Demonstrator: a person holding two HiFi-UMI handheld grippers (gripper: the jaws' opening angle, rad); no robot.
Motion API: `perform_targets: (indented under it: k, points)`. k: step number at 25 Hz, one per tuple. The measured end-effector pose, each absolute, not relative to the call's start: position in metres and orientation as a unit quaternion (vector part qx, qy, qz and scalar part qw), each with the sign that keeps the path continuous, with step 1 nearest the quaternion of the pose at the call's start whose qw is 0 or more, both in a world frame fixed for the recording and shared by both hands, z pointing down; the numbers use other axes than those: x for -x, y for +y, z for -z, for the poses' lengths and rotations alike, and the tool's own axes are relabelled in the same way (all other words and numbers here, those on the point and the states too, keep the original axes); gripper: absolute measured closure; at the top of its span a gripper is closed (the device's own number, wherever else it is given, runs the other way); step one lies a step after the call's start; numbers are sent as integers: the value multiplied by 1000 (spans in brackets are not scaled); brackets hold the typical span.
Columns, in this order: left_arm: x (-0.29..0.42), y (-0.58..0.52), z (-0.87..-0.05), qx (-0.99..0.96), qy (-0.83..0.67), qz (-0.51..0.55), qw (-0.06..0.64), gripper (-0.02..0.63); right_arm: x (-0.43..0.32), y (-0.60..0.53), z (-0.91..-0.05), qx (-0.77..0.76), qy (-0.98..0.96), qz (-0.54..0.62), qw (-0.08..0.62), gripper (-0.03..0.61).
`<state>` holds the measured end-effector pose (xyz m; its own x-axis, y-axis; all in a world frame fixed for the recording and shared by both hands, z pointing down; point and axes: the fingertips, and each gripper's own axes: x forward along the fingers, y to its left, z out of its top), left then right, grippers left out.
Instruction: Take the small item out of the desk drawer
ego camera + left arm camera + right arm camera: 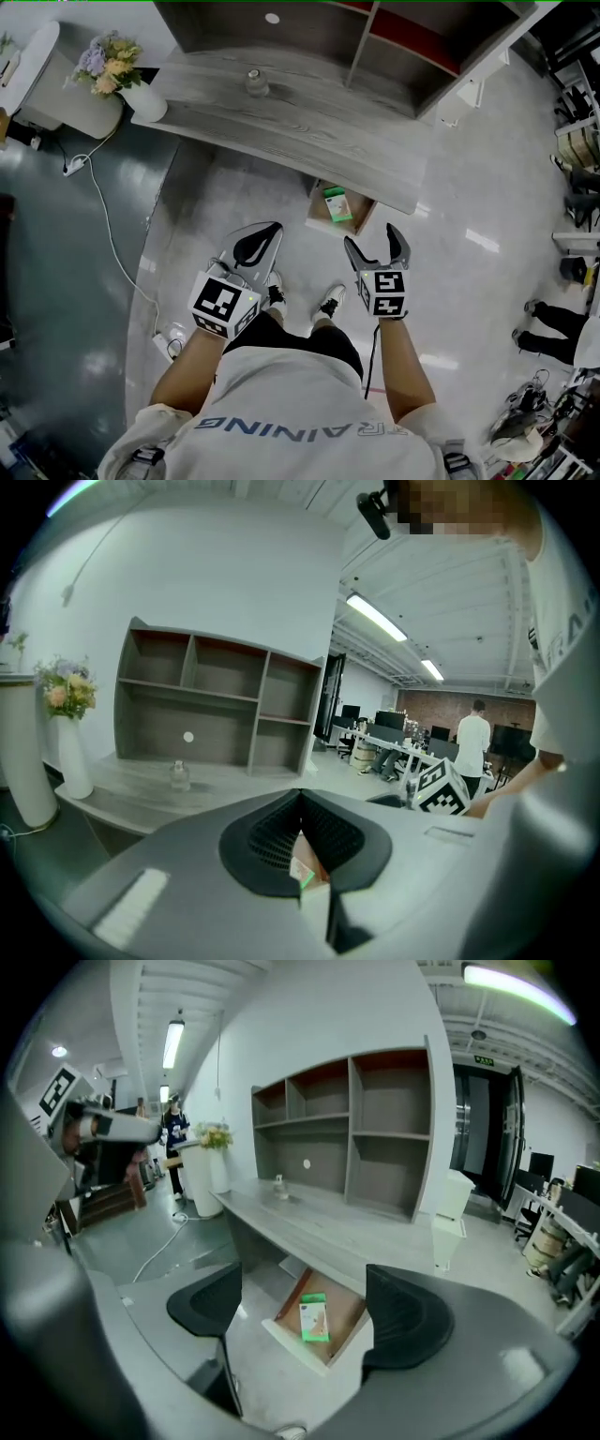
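The desk drawer [319, 217] stands pulled out under the grey desk [309, 131]. Inside it lies a small green box [337, 203], flat on the wooden bottom. My right gripper [372, 236] hangs just in front of the drawer, open, with nothing between its pads. In the right gripper view the green box [314, 1319] and the drawer [286, 1340] show through the wide gap of that gripper [307, 1309], some way off. My left gripper [267, 234] is to the left of the drawer and shut. In the left gripper view its pads [281, 836] meet and hold nothing.
A small glass bottle [256, 82] stands on the desk, with a white vase of flowers [141, 98] at its left end. A shelf unit [375, 47] rises behind. A cable and power strip [169, 339] lie on the floor at left. My shoes [330, 302] are below the drawer.
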<state>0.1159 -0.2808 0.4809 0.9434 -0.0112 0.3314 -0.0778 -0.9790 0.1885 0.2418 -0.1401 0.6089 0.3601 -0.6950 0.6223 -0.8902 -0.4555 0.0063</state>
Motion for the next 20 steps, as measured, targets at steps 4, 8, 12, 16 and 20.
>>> perform_targets:
  k: [4, 8, 12, 16, 20]
  points:
    - [-113, -297, -522, -975, -34, -194, 108, 615, -243, -162, -689, -790, -477, -320, 214, 150]
    - [-115, -310, -554, -970, -44, -207, 117, 615, -262, -182, -766, -788, -449, -341, 248, 150]
    - [-114, -319, -577, -967, -54, -212, 129, 615, -277, -196, -829, -778, -424, -358, 295, 149]
    - [-110, -329, -593, -962, -63, -223, 145, 615, -287, -201, -874, -769, -404, -376, 323, 150]
    - [-103, -334, -608, -956, -68, -238, 157, 615, -296, -204, -909, -762, -380, -390, 350, 155]
